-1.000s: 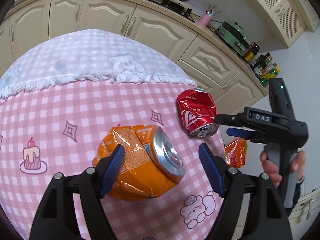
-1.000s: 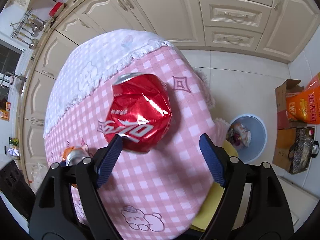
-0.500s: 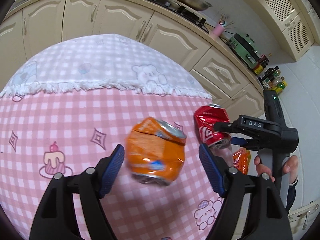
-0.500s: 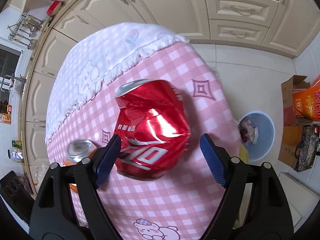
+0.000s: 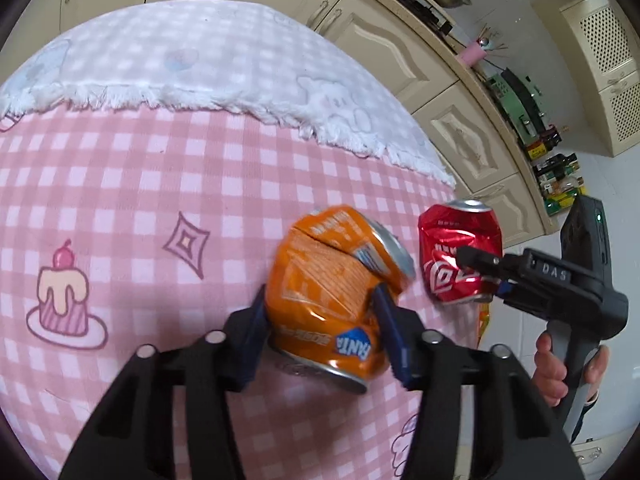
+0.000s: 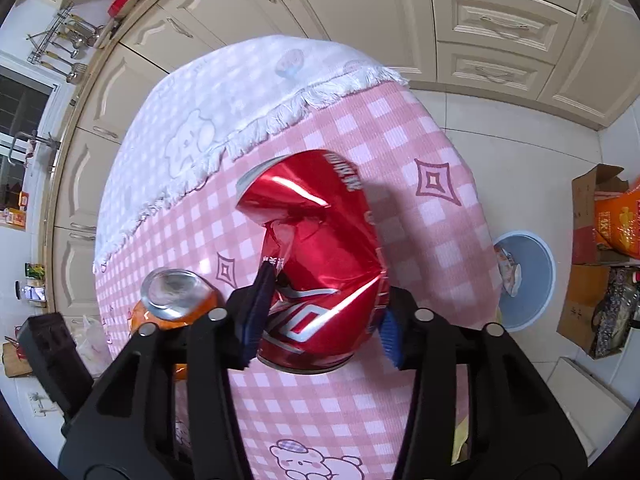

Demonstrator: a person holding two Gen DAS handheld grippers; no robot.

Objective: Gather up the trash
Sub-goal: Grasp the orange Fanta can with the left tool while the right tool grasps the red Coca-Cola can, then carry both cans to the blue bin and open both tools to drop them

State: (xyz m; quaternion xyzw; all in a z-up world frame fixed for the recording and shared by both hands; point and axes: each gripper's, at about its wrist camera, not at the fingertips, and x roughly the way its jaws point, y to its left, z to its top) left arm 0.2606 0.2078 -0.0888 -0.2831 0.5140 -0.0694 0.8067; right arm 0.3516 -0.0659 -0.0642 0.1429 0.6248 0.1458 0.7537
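Left wrist view: left gripper (image 5: 326, 330) jaws closing, clenched on orange can (image 5: 336, 296).
Right wrist view: right gripper (image 6: 322, 320) jaws closing, clenched on red can (image 6: 320, 256).

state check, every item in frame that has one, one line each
orange can: crushed, on its side, between left gripper pads, jaws closing on it
red can: crushed, between right gripper pads, jaws closing on it
bin: open, on the floor, trash inside
cardboard box: flaps open

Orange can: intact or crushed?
Crushed. The orange can shows a creased, dented wall and skewed top rim, lying on the tablecloth.
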